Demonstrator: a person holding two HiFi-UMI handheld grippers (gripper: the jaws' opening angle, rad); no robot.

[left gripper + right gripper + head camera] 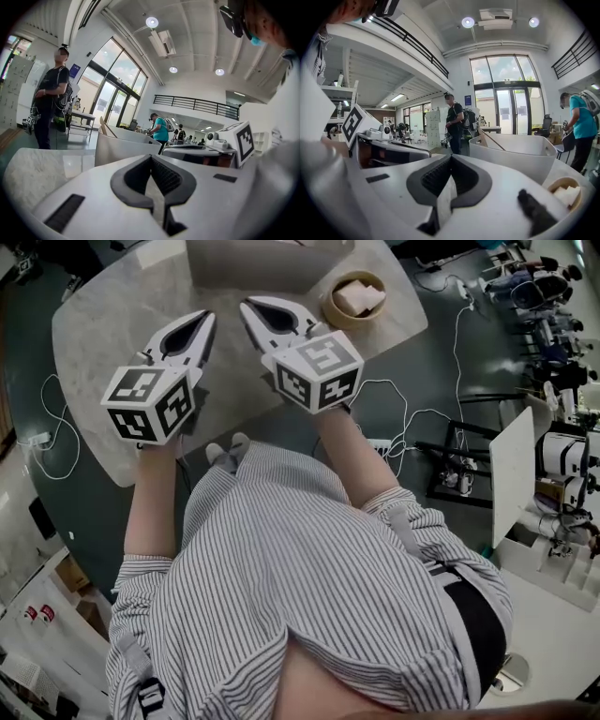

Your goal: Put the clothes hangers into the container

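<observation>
Hangers (pixel 493 140) are held by neither tool. The left tool (pixel 151 157) and right tool (pixel 451 157) each have their jaws together on nothing, low over the desk (pixel 103 343). Beyond them, slim wooden bars, judged to be the hangers, lean inside the container (pixel 520 157). Assessment: light, stiff, smooth wood. Grip a straight arm squarely, since it may pivot or slip.
</observation>
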